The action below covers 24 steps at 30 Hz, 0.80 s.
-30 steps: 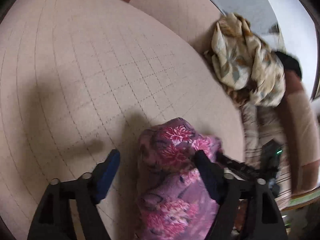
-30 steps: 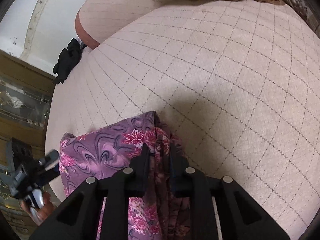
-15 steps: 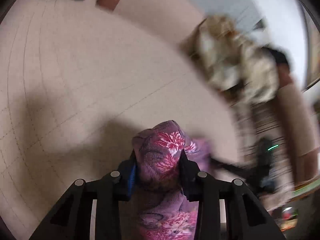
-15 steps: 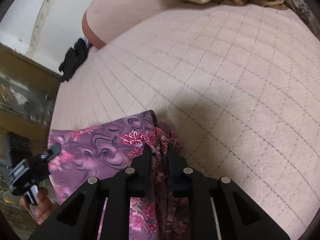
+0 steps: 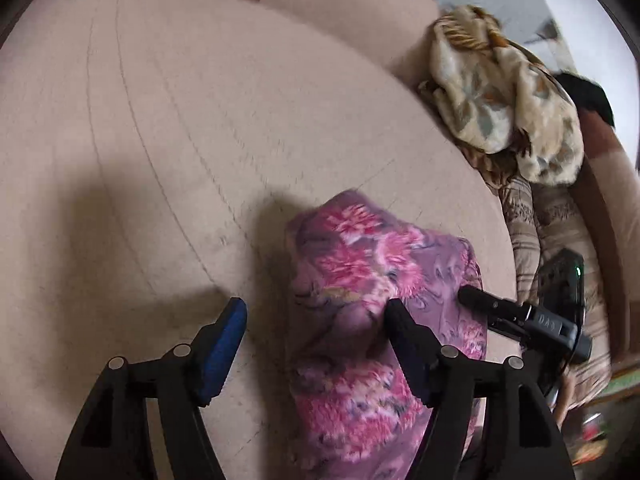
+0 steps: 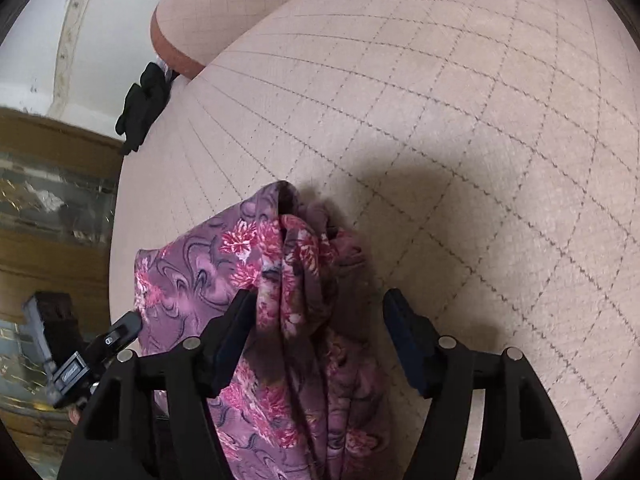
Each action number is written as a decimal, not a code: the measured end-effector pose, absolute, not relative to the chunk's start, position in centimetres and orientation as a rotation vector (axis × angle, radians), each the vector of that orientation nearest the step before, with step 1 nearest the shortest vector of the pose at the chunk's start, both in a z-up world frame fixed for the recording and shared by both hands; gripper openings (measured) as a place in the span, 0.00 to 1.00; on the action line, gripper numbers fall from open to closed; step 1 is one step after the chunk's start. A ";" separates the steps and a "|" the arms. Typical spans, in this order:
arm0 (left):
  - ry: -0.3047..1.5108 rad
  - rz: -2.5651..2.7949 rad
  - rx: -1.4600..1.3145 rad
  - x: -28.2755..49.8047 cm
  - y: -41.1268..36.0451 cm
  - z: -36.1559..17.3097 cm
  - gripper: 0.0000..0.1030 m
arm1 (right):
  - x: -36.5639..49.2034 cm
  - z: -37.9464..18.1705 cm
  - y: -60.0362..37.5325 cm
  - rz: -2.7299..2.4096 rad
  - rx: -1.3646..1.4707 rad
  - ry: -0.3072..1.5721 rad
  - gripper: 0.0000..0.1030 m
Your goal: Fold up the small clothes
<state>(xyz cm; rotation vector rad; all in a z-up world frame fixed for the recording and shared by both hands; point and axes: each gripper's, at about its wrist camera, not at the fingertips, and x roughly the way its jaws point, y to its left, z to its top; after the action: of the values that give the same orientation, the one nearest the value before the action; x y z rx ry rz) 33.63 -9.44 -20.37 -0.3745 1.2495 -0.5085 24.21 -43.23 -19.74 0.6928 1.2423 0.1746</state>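
Observation:
A purple garment with pink flowers point(image 5: 360, 280) lies bunched on the beige quilted cover point(image 5: 160, 160). My left gripper point(image 5: 316, 320) stands over its near end, jaws opening. The blue left pad point(image 5: 224, 344) is clear of the cloth, while the right finger point(image 5: 404, 340) rests against it. In the right wrist view the same garment point(image 6: 292, 280) sits in folds between the fingers of my right gripper point(image 6: 316, 308), whose jaws are opening too. There the left finger point(image 6: 236, 320) touches the fabric and the right finger point(image 6: 400, 320) stands apart from it.
A cream floral blanket point(image 5: 508, 92) is heaped at the far right beside striped cushions point(image 5: 560, 232). A black cloth point(image 6: 142, 104) hangs at the cover's left edge, near a white wall point(image 6: 100, 40) and a wooden glass-fronted cabinet point(image 6: 52, 200).
The left gripper closed on the garment half a second ago and has spread again. The right gripper, shut on the fold before, has spread its fingers; the cloth rests loose.

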 end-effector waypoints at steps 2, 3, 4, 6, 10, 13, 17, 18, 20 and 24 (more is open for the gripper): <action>1.318 -0.550 -0.505 34.3 -9.2 -21.6 0.43 | 24.4 -20.1 -42.7 0.199 0.709 1.246 0.31; 1.325 -0.561 -0.524 34.5 -9.0 -21.3 0.38 | 24.3 -19.8 -42.5 0.193 0.687 1.236 0.29; 1.320 -0.563 -0.506 34.4 -9.1 -20.7 0.31 | 24.1 -19.2 -42.4 0.195 0.669 1.214 0.27; 1.290 -0.591 -0.485 34.2 -8.9 -18.6 0.28 | 23.8 -17.5 -42.2 0.214 0.665 1.164 0.23; 1.167 -0.615 -0.456 35.8 -7.7 -13.7 0.28 | 25.0 -13.8 -41.9 0.285 0.702 1.055 0.22; 1.112 -0.602 -0.446 40.2 -6.6 -10.9 0.28 | 28.8 -11.9 -40.8 0.308 0.707 1.027 0.22; 1.083 -0.595 -0.371 46.2 -6.6 -10.2 0.32 | 35.9 -11.5 -38.6 0.291 0.668 1.026 0.22; 1.111 -0.570 -0.367 47.7 -6.6 -11.3 0.39 | 37.1 -12.0 -38.1 0.277 0.647 1.035 0.23; 1.184 -0.480 -0.331 49.4 -6.0 -14.2 0.50 | 39.7 -14.7 -37.3 0.228 0.603 1.097 0.29; 1.204 -0.440 -0.215 47.0 -3.5 -17.1 0.52 | 39.1 -19.4 -37.5 0.168 0.618 1.206 0.41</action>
<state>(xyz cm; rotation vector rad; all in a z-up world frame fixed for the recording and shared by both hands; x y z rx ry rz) 47.04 -3.49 -17.08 -0.2150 1.2041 -0.4398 39.08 -37.54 -19.39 0.6185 1.2062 0.1679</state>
